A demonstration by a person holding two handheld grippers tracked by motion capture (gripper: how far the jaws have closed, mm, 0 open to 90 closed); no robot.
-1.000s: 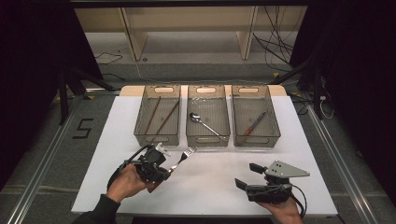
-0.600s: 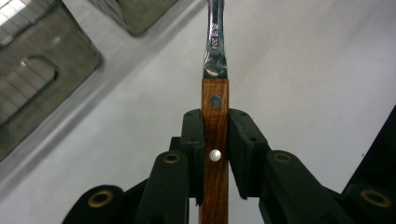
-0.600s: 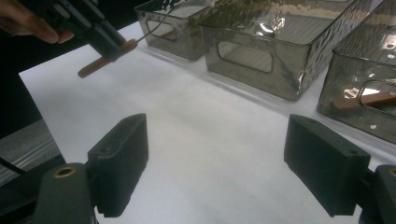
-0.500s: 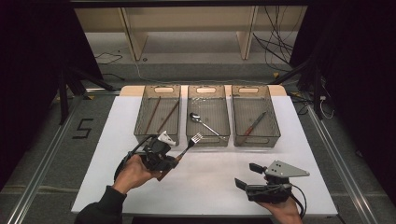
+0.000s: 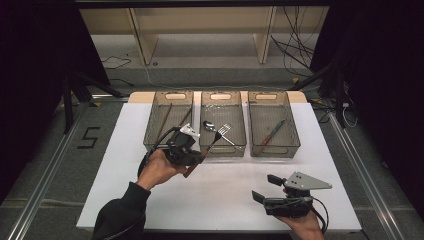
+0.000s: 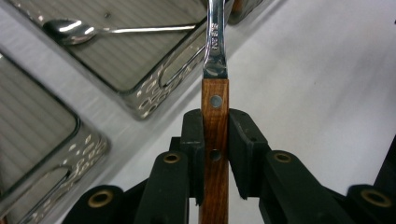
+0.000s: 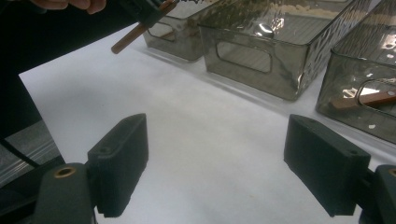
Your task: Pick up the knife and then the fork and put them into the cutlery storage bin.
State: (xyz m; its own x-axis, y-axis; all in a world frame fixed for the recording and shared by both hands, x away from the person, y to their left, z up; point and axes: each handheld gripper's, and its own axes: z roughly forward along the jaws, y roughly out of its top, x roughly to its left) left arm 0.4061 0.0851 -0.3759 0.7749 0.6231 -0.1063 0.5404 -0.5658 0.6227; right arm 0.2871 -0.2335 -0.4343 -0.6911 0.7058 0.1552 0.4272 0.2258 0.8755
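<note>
I have the fork (image 5: pixel 214 138) by its wooden handle, clamped between the pads of the left tongs (image 5: pixel 196 151); the left gripper view shows the handle (image 6: pixel 215 140) upright between both pads, with the steel neck rising straight out ahead. It is off the surface, its tines reaching over the near wall of the middle bin (image 5: pixel 223 151), which stands in a row of three toward the far edge. Gripping low on the handle leaves the whole metal end free, so I judge I can tip it in over the wall without the tongs meeting the rim.

A spoon (image 5: pixel 210 125) already lies in that middle bin, bowl toward the left, so the fork seems meant to go in beside it. The left bin (image 5: pixel 152 144) holds long dark sticks, probably chopsticks, and the right bin (image 5: pixel 290 150) holds a knife (image 5: pixel 271 135) with a wooden handle: one kind per bin, as I read it.

My right tongs (image 5: pixel 262 189) rest near the near right corner of the surface (image 5: pixel 225 200), spread wide with nothing between them, kept well apart from the bins so the left hand has room.
</note>
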